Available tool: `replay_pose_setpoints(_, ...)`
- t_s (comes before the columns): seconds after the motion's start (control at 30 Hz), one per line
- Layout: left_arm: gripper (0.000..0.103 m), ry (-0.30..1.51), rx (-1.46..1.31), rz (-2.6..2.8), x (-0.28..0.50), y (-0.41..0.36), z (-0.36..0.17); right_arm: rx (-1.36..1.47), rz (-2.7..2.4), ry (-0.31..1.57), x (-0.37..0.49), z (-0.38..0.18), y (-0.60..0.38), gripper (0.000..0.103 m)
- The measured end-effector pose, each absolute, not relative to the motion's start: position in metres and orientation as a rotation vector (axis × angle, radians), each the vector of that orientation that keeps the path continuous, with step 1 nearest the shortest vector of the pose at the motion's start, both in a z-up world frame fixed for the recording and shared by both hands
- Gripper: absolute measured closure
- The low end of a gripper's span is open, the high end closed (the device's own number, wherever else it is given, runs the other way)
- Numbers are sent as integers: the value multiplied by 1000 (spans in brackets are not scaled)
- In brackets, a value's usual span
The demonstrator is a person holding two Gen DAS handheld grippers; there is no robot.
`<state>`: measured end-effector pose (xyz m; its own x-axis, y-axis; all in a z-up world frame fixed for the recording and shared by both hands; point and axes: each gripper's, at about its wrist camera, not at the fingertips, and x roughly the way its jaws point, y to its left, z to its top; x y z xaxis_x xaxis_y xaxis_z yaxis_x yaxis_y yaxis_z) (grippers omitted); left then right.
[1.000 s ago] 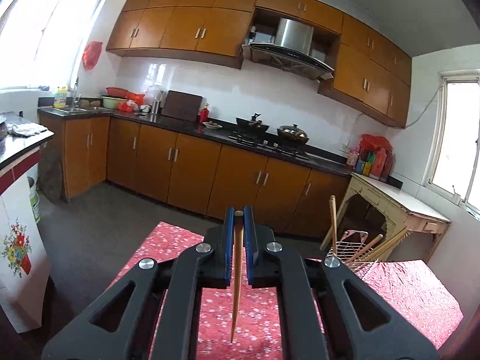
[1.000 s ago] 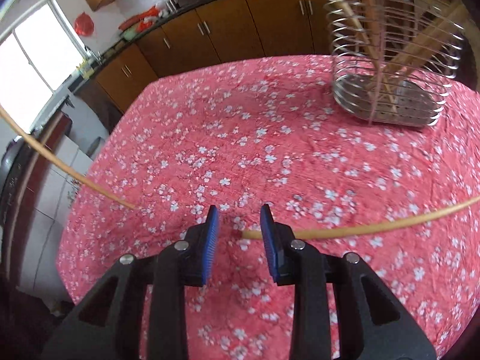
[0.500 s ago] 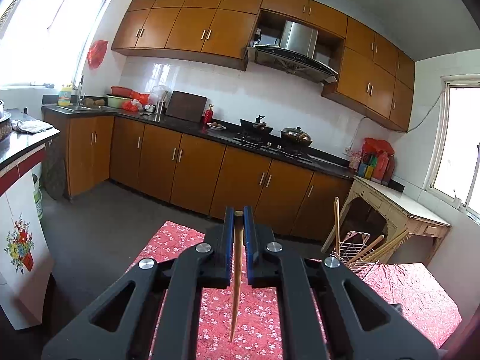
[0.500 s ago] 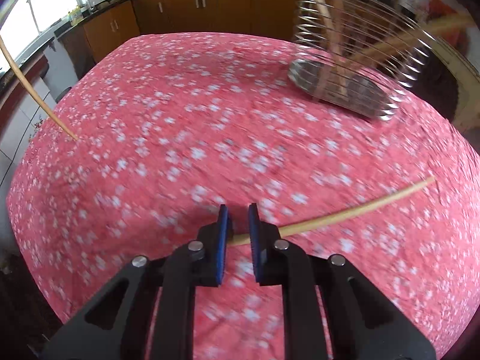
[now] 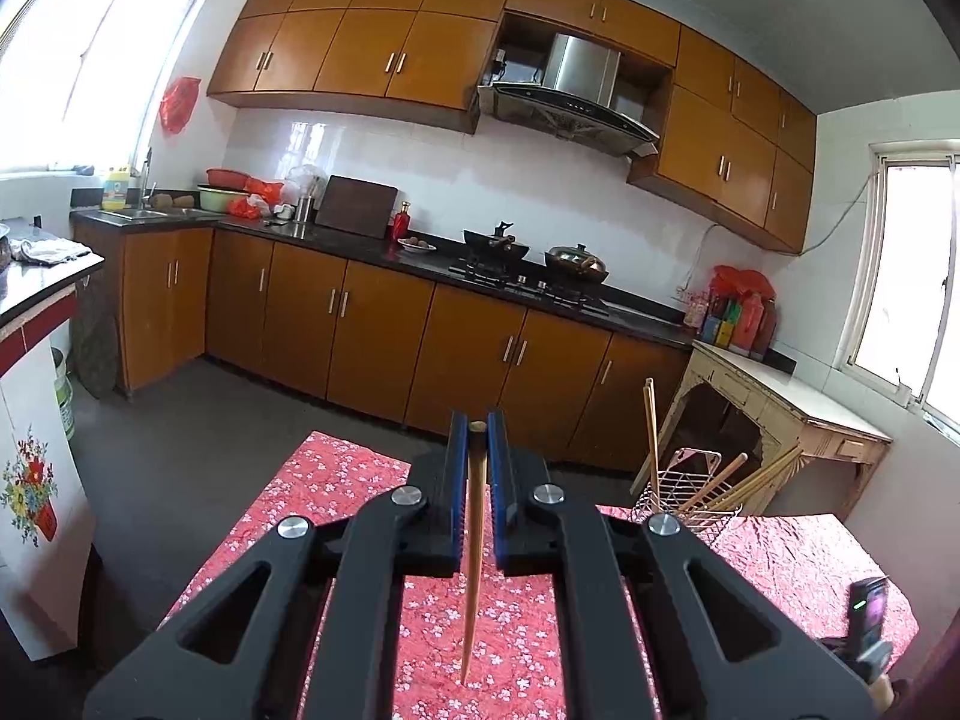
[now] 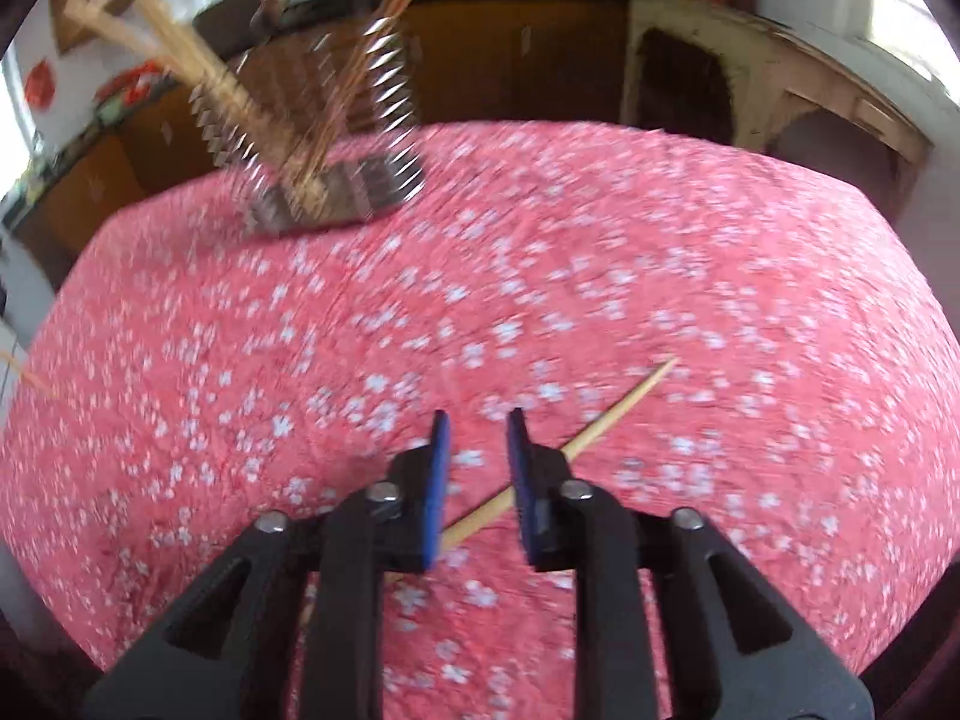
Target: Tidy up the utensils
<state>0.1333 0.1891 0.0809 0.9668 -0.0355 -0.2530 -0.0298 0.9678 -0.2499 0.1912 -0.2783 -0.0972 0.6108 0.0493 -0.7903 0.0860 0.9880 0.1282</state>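
My left tongs [image 5: 478,420] have not moved since a second ago: they stay pressed together on a wooden chopstick [image 5: 474,546], which hangs with its thin end down over the red flowered cloth of the desk [image 5: 336,480]. The change is on the right. My right tongs [image 6: 478,423] have swung across the desk, so the wire utensil basket [image 6: 336,180], which stood at the upper right of the right wrist view before, is now at the upper left and blurred. The jaws were nearly together half a second ago and have just been opening; now they stand spread, and a second chopstick [image 6: 612,414] lies on the cloth and crosses the gap between them on a slant. Its thin end points up and to the right, and the blue pads do not press on it. The basket holds several chopsticks [image 5: 717,489] that lean to different sides; one of them stands almost upright at the left edge in the left wrist view. Only the left wrist view shows the kitchen behind: the brown cupboards [image 5: 384,324], the stove with two pans [image 5: 534,252], and a dark device [image 5: 867,612] at the far right edge. Only the right wrist view shows the chopstick that lies on the desk.
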Motion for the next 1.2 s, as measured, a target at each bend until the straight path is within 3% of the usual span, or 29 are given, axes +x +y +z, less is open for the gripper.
replay_pose_setpoints(0.2, 96, 263, -253, -4, 135, 189, 79, 346, -204, 964, 200, -119, -325, 68)
replay_pose_setpoints(0.4, 96, 278, -252, -2, 139, 187, 76, 360, -243, 972, 224, -131, -330, 73)
replay_pose_setpoints(0.5, 96, 282, -249, -9, 140, 184, 75, 311, -268, 984, 240, -132, -330, 91)
replay_pose_setpoints(0.63, 96, 285, -244, -11, 142, 181, 74, 301, -239, 980, 245, -131, -335, 96)
replay_pose_setpoints(1.2, 96, 287, -240, -29, 148, 166, 83, 379, -98, 628, 231, -41, -356, 98)
